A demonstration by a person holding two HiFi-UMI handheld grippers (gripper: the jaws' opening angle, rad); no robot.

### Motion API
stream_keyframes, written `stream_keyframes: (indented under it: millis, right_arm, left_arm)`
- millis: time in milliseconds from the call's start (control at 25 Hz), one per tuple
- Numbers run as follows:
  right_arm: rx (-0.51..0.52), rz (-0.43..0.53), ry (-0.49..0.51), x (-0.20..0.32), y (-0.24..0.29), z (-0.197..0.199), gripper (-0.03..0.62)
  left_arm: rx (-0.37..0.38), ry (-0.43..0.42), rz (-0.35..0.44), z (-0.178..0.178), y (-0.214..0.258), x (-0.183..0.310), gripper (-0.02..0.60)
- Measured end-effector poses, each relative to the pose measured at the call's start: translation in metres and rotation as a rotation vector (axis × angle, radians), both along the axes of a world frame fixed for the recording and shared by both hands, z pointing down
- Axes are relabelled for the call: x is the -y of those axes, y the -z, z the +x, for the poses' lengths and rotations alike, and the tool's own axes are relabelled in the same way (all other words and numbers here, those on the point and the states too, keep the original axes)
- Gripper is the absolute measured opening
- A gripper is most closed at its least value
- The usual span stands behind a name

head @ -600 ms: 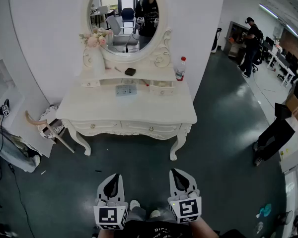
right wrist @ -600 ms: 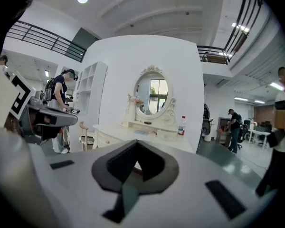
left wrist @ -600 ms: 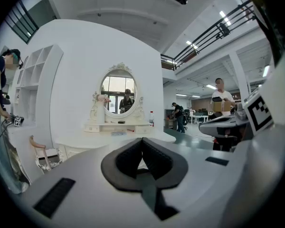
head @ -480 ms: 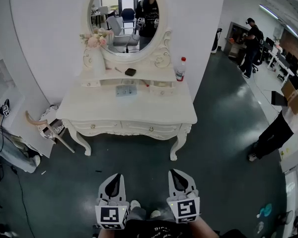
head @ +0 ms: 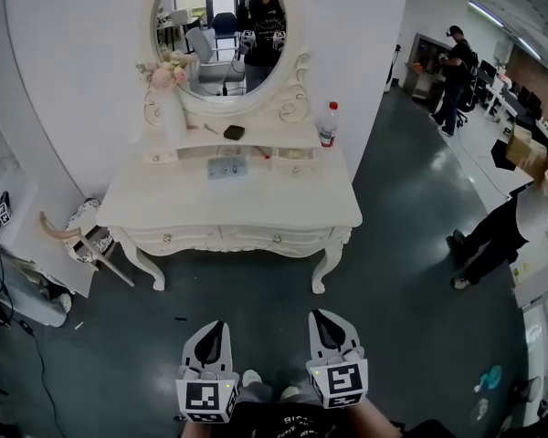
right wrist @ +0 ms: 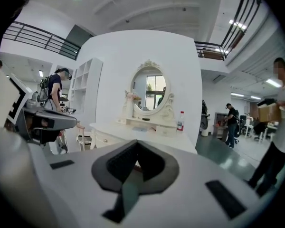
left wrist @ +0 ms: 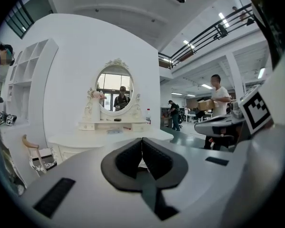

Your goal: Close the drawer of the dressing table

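Both tools closed and empty, well back from the dressing table

My left tool (head: 212, 328) and right tool (head: 324, 319) hang low over the dark floor (head: 256, 299), each with its jaws pressed together and nothing between them. The dressing table (head: 228, 210) stands well apart across that floor. Its two front drawers look shut. The small drawer (head: 295, 158) at the right end of the raised shelf, along the surface's back edge, seems pulled out, so I judge it the one to close. A bottle (head: 328, 124) stands just beside it at the back right corner. A wide reach could topple that bottle. An off-centre push could skew the drawer and jam it.
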State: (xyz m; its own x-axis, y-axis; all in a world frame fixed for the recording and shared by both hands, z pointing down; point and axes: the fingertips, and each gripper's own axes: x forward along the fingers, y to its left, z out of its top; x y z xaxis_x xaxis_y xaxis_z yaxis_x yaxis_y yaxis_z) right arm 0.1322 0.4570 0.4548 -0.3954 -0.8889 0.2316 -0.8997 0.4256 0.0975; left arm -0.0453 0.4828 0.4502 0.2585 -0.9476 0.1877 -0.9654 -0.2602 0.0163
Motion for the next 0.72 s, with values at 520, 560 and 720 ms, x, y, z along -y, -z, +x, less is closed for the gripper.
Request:
stream_keyframes:
  millis: [520, 560, 720]
  right_arm:
    - [0.027, 0.006, -0.070, 0.036, -0.003, -0.040, 0.010]
    - [0.030, 0.006, -0.071, 0.039, -0.003, -0.042, 0.009]
    - [0.035, -0.009, -0.075, 0.048, -0.005, -0.049, 0.009]
  left_arm:
    - [-0.014, -0.030, -0.018, -0.056, -0.012, 0.041, 0.015]
    - [-0.014, -0.025, -0.024, -0.060, -0.014, 0.045, 0.015]
    - [-0.023, -0.023, -0.040, -0.068, -0.019, 0.056, 0.015]
